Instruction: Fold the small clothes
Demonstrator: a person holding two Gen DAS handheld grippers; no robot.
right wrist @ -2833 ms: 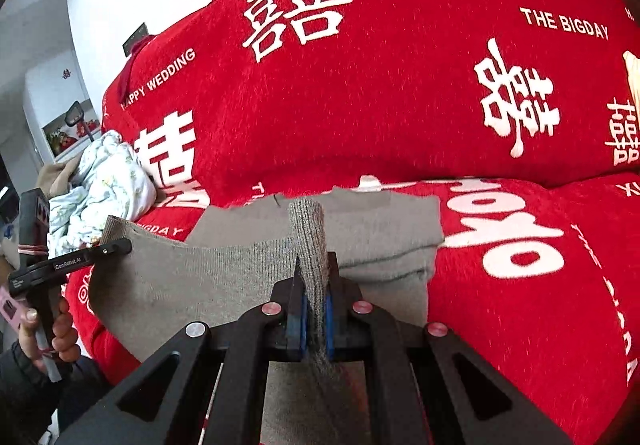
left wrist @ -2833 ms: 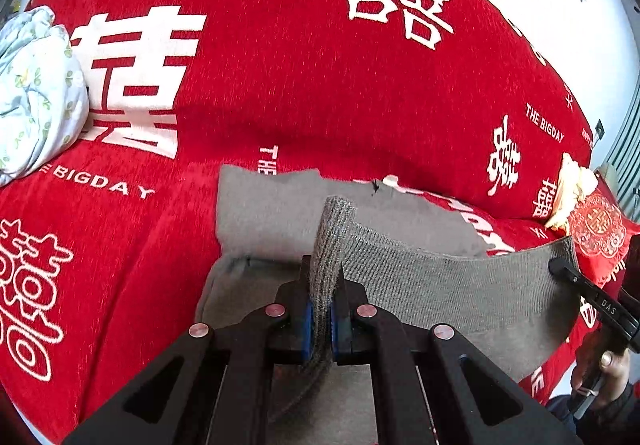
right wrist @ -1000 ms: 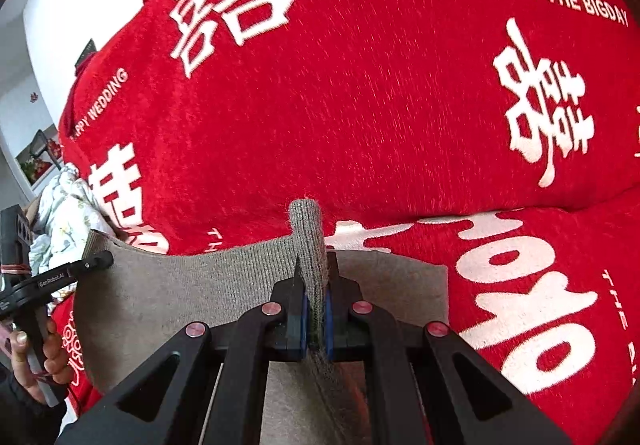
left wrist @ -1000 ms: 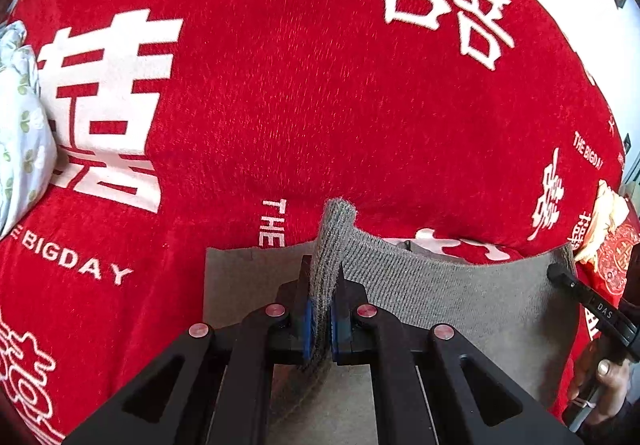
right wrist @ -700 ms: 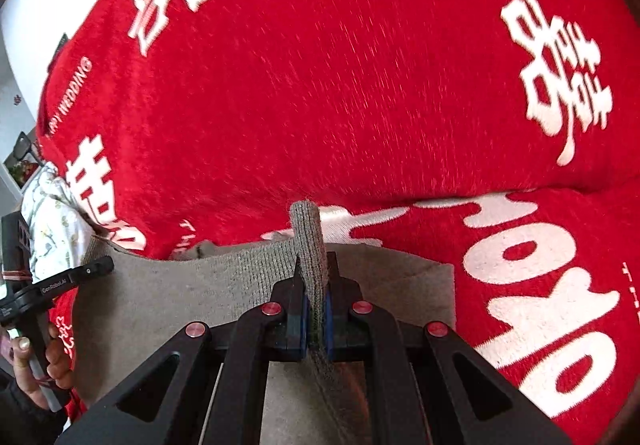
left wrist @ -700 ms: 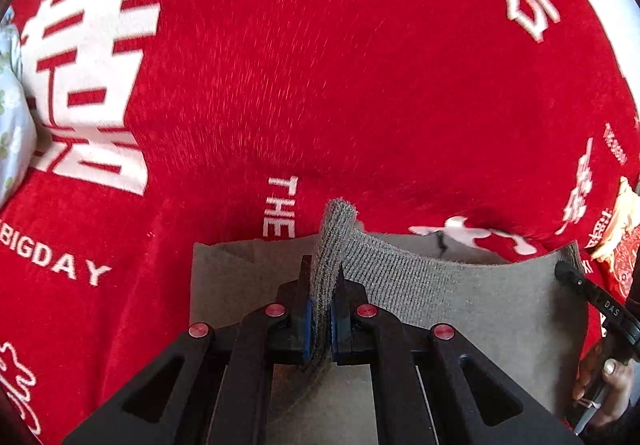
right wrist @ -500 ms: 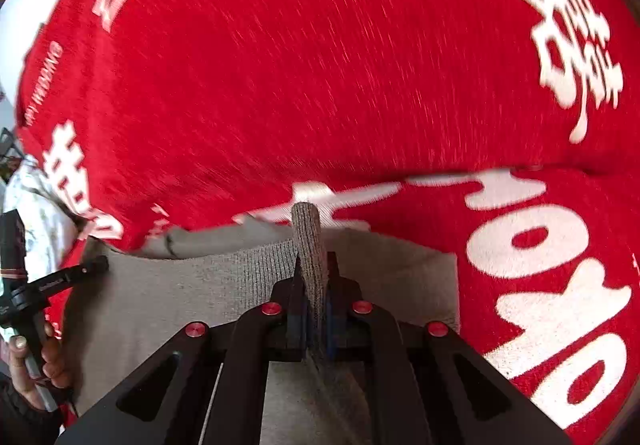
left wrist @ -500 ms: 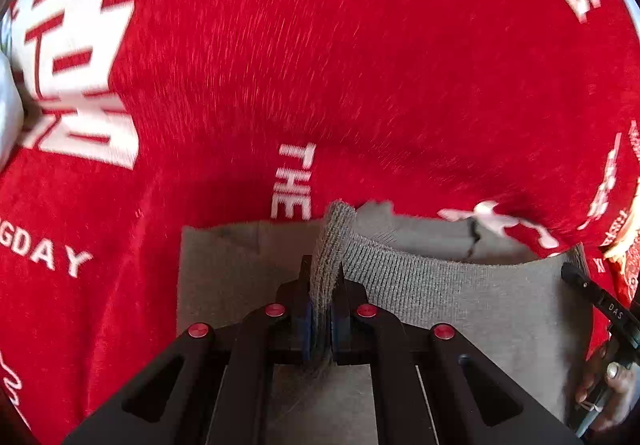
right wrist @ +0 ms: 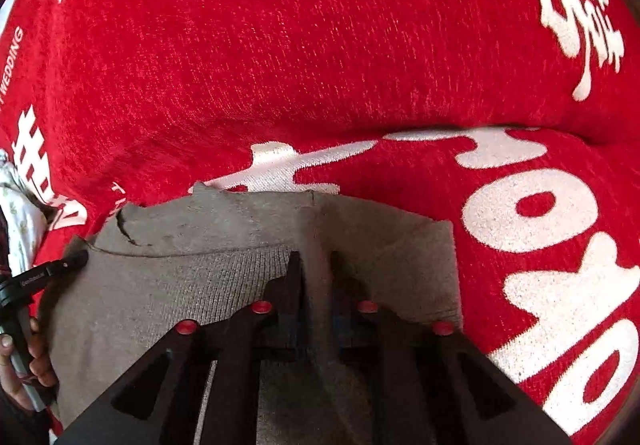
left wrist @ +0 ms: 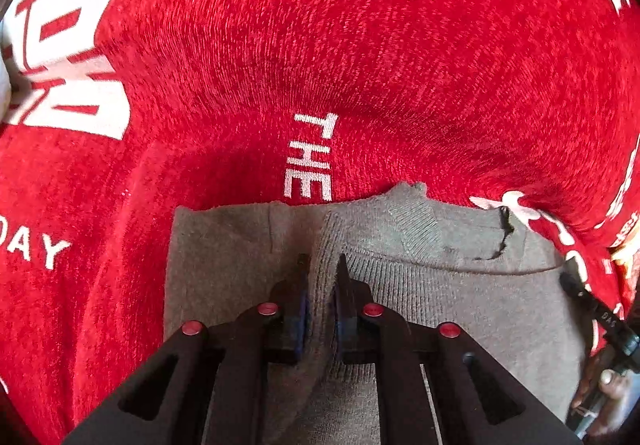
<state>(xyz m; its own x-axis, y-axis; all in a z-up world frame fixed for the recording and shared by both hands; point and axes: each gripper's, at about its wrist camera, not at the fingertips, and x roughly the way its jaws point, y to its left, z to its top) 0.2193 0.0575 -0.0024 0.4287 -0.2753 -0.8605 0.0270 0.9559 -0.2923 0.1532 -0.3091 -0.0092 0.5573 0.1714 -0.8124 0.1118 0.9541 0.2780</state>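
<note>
Garment: grey knit garment (left wrist: 460, 309), folded over on itself, lying flat on the red cover; lower centre of both wrist views. Ribbed upper layer sits on a smoother lower layer, whose far edge shows beyond it.
Surface: red cover (left wrist: 360, 45) with white characters and lettering ("THE", "DAY") fills the upper part of both frames. Whether it drapes a bed or a sofa cannot be told.
Left gripper: left gripper (left wrist: 320, 277), bottom centre of left view, pointing down at the cloth. Jaws opening; a narrow gap shows, with a raised ridge of the grey knit standing between the pads. Pads look just off the cloth, not pressing.
Right gripper: right gripper (right wrist: 314, 273), bottom centre of right view. Jaws opening, gap a little wider than the left one; a fold of the same knit lies between the pads, slack.
Cross-view: the right gripper's tip appears at the right edge of the left view, at the garment's right edge; the left one appears at the left edge of the right view, at the garment's left edge.
Hand: fingers of the person's left hand (right wrist: 24, 361) around the handle, lower left of right view.
Other: pale floral cloth (right wrist: 18, 221), left edge of right view, beside the garment.
</note>
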